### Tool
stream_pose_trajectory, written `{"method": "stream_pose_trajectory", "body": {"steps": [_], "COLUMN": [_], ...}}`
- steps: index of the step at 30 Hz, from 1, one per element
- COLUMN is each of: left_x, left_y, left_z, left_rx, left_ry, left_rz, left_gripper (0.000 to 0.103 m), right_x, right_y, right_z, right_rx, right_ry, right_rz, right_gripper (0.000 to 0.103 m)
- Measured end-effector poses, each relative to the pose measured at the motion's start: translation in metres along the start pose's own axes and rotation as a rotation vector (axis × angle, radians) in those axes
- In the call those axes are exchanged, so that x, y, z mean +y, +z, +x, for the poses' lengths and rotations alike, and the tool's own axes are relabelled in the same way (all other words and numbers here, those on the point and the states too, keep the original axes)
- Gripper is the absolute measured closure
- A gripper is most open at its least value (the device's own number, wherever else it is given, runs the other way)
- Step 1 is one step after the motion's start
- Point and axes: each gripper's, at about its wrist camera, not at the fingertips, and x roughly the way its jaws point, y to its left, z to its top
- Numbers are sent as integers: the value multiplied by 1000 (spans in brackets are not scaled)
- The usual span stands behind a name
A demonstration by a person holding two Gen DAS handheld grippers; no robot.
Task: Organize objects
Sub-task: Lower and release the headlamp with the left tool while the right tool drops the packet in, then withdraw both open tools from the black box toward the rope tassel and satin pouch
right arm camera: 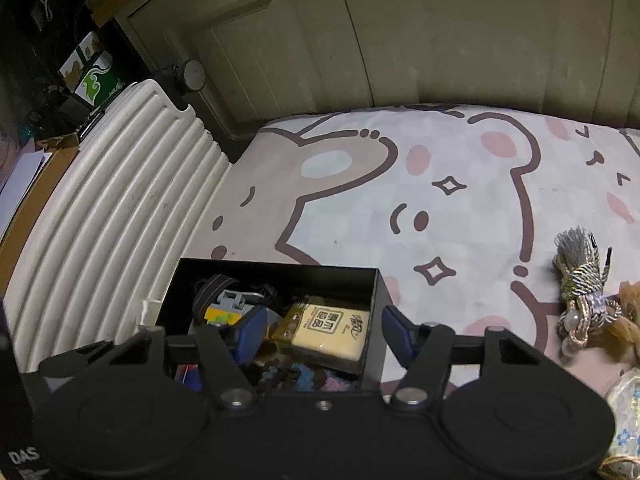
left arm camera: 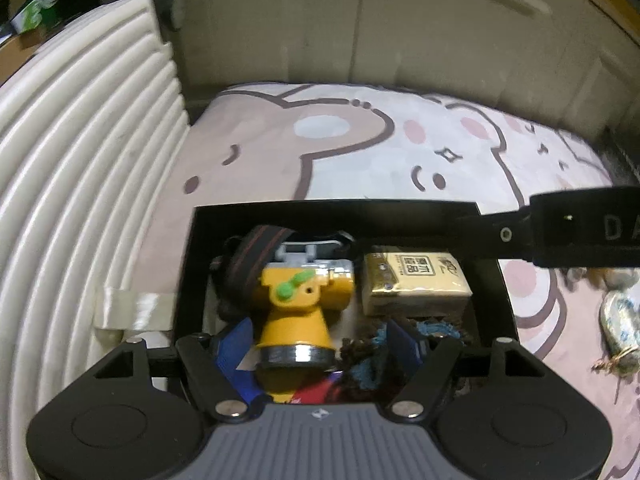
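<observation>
A black open box (left arm camera: 188, 280) sits on the bear-print bed sheet (left arm camera: 360, 152). Inside lie a yellow headlamp (left arm camera: 296, 312) with a striped strap, a gold tissue pack (left arm camera: 412, 280) and a blue-brown knitted item (left arm camera: 372, 360). My left gripper (left arm camera: 320, 356) is open over the box, its blue pads either side of the headlamp without touching it. My right gripper (right arm camera: 324, 332) is open and empty, straddling the box's right wall (right arm camera: 374, 320); the tissue pack (right arm camera: 324, 334) lies between its pads. A tasselled cord bundle (right arm camera: 582, 284) lies on the sheet to the right.
A ribbed white headboard (left arm camera: 80, 184) runs along the left. Beige cabinet doors (right arm camera: 360, 40) stand behind the bed. A patterned pouch (left arm camera: 622, 320) and an orange item (right arm camera: 628, 312) lie at the right. The right gripper's black body (left arm camera: 580, 228) crosses the box's far right corner.
</observation>
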Motion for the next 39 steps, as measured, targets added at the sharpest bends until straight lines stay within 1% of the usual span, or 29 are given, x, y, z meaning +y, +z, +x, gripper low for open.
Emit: {"method": "stream_pose_trajectory", "body": {"steps": [4,7,11,13,18,22,26,29,39], "left_x": [-8,-6,-8,-8,-2,3,7,10,8], "left_y": [-6,-14,-20,-20,-14,-9,-5,-3,-5], "left_z": [12,17,11,7,-7,-19,-32,-41,-74], "left_rx": [63,123,136,124,66,30,10,-7,-58], "left_ry": [65,48,16,15,6,5,18,27,45], "left_rz": [67,93,130,129,70,20,-18,-44,-62], "left_gripper": [28,30,33,33,30,23,19,14,9], "right_x": [-3,-8,-10,-8,-6,-8,-11,-15,-26], "right_y": [-1,0,1,0,-1,-3,-5,-7,-17], "right_z": [-4,-6,-8,-8,-11,-15,-23,-31,-61], "right_rx": [-1,-5,-5,-2,3,-4,-16,-29,-63], "right_ry": [-4,-4,7,13,26,27,25,11,-17], "right_rz": [-2,8,28,27,9,-5,-21,-40,-60], "right_gripper": [39,39,39,39,39,39,39,39,38]}}
